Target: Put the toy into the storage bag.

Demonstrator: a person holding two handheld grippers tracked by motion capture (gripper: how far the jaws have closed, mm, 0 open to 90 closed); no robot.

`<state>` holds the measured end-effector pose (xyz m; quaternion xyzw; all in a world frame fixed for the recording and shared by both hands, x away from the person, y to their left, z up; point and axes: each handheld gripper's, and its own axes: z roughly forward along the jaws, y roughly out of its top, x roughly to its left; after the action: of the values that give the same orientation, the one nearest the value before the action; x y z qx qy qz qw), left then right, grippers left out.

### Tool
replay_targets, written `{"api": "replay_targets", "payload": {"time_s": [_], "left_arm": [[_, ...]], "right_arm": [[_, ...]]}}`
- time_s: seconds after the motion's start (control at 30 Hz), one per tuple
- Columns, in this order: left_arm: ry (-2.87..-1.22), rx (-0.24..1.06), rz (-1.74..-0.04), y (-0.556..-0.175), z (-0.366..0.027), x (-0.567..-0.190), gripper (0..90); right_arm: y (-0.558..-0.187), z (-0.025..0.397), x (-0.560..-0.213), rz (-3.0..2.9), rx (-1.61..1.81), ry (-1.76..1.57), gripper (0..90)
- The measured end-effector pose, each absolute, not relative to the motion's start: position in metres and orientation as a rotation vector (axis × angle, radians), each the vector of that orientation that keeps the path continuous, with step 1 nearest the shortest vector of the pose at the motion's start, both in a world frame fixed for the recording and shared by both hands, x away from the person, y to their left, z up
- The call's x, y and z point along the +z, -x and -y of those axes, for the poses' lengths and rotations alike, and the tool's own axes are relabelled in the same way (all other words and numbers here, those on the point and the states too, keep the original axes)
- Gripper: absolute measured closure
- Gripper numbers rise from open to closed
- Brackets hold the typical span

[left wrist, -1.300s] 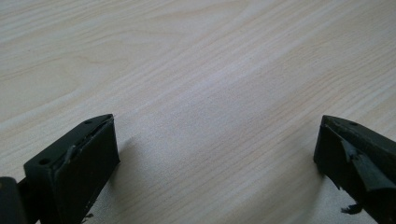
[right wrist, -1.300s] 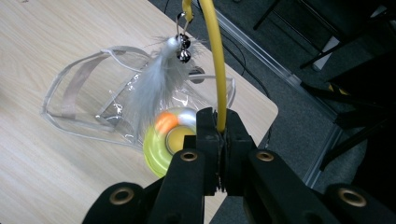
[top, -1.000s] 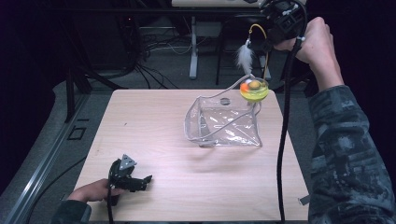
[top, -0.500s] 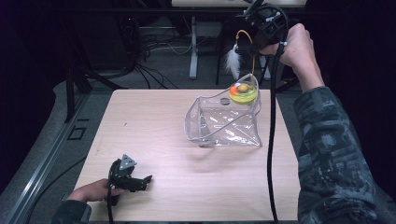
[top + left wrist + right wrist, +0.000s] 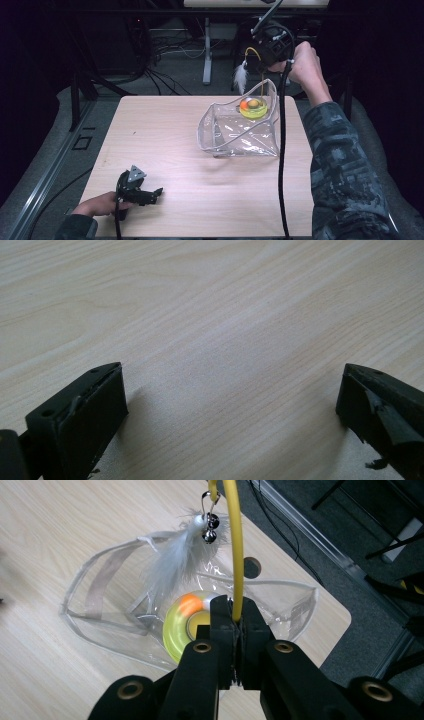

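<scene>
A cat toy hangs from my right gripper [image 5: 256, 62] [image 5: 235, 615], whose jaws are shut on its yellow wand [image 5: 234, 555]. The wand curves over at the top and carries a white feather [image 5: 241, 77] [image 5: 175, 555] and a small bell [image 5: 210, 522]. The toy's yellow and orange disc [image 5: 253, 106] [image 5: 181, 625] hangs at the raised far rim of a clear plastic bag [image 5: 240, 132] [image 5: 100, 595]; whether it touches the bag I cannot tell. My left gripper [image 5: 156, 192] [image 5: 232, 405] rests on the table near the front left corner, open, with bare wood between its jaws.
The bag lies open on the right half of the light wooden table [image 5: 165, 130]. The right gripper's black cable [image 5: 281, 150] hangs down across the table's right side. Cables and desk legs [image 5: 206, 55] stand on the floor beyond the far edge.
My right gripper has moved left and a little lower with the toy, bringing the disc from the bag's right corner to its far rim. The left gripper has not moved.
</scene>
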<state>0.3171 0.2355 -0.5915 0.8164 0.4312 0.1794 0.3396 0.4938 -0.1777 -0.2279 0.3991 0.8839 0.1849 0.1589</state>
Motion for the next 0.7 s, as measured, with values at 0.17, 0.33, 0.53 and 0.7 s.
{"api": "replay_targets", "payload": {"time_s": [0.17,0.33,0.53,0.7], "left_arm": [[-2.125,0.467,-1.123,-0.317,-0.235,-0.591,0.0],[-2.125,0.467,-1.123,-0.317,-0.235,-0.592,0.0],[-2.125,0.467,-1.123,-0.317,-0.235,-0.592,0.0],[-2.125,0.467,-1.123,-0.317,-0.235,-0.591,0.0]], "right_arm": [[-0.496,0.179,-0.244,-2.545,0.518,-1.148,88.2],[-0.497,0.180,-0.255,-2.556,0.520,-1.145,88.2],[-0.497,0.184,-0.274,-2.562,0.527,-1.150,88.2],[-0.496,0.188,-0.285,-2.578,0.522,-1.156,88.2]]}}
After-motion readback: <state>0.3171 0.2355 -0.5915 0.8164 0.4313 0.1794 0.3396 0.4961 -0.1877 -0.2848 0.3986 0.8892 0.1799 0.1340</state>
